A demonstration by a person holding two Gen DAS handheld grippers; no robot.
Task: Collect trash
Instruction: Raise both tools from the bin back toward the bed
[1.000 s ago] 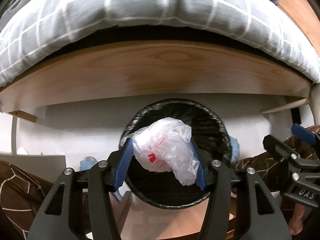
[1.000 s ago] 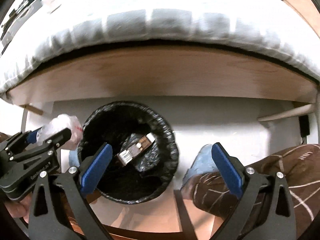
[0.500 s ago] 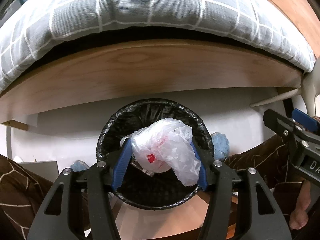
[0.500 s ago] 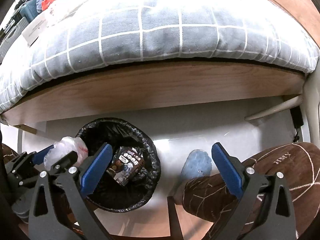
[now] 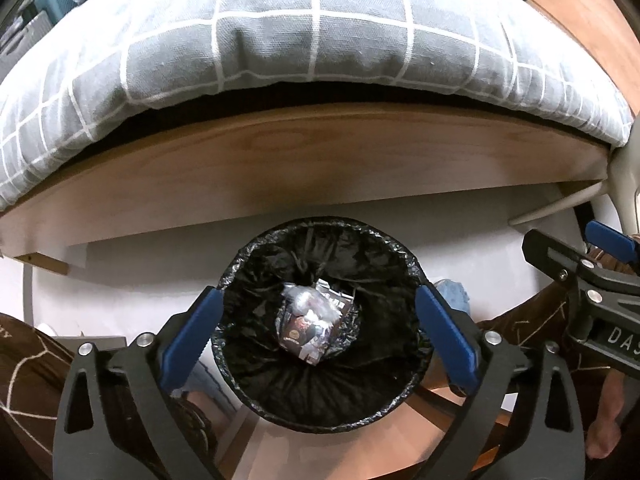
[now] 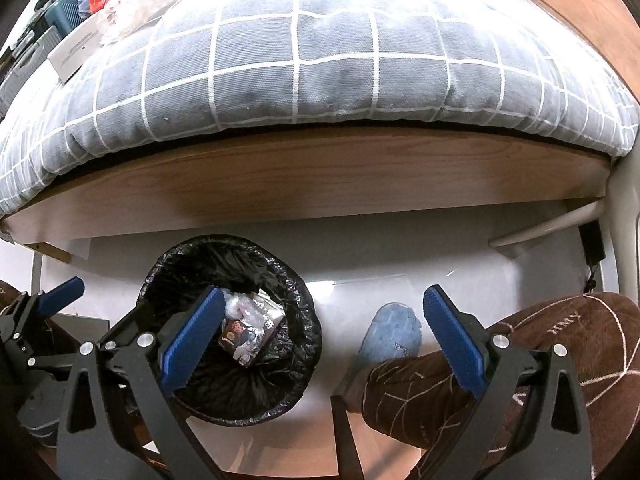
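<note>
Below both wide-open grippers' fingers (image 5: 192, 328), lined bin (image 5: 320, 412) with crumpled bag (image 5: 306, 304), bed frame (image 5: 304, 176) behind

A grey-blue quilt (image 6: 320, 60) with a white grid pattern tops a light wooden bed frame (image 6: 320, 176). A bin (image 5: 324, 360) has a glossy black liner. Gripper pads (image 6: 454, 340) are blue on black arms. A slipper (image 6: 390, 336) looks pale blue. Brown trousers (image 6: 560, 340) carry thin white lines.

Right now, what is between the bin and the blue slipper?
Only bare white floor lies between the bin and the slipper; they stand apart. The right wrist view shows it best.
</note>
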